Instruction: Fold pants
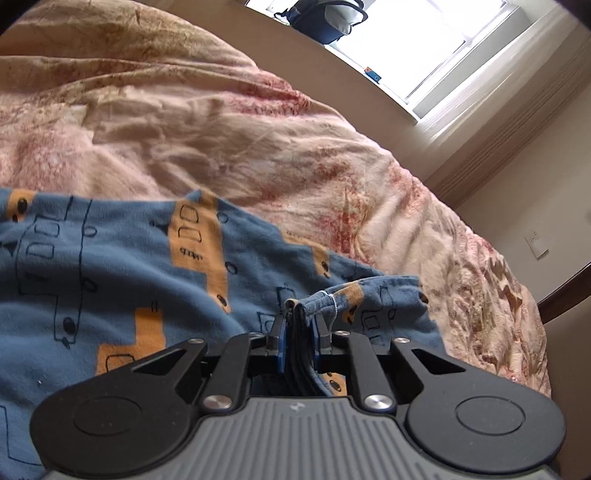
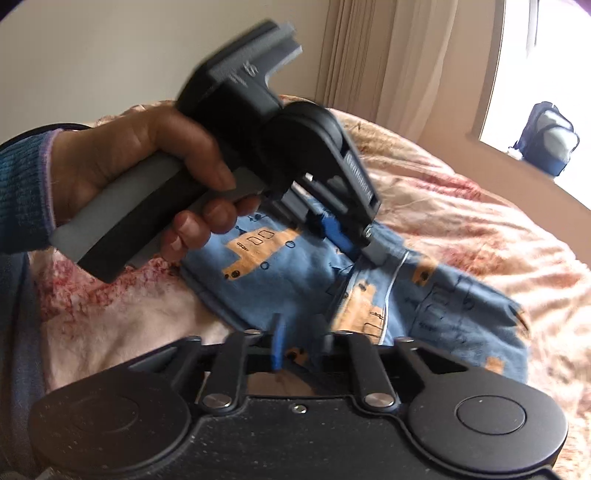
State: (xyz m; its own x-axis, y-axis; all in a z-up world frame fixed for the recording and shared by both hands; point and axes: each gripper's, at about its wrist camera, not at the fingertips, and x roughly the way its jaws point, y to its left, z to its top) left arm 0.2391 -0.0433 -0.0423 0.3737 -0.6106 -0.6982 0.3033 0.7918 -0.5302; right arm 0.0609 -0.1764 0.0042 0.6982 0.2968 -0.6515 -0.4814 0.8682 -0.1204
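Pinching bunched soft printed pants (image 1: 110, 258): left gripper (image 1: 300, 325); rumpled bedspread (image 1: 221, 129)

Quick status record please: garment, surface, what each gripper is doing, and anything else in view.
garment: blue pants with orange vehicle print, lying partly bunched
surface: pink floral bedspread
left gripper: shut on a bunched edge of the pants
right gripper: open, fingers apart over the pants edge
left hand: grips the left gripper's handle
background: dark backpack on the window ledge
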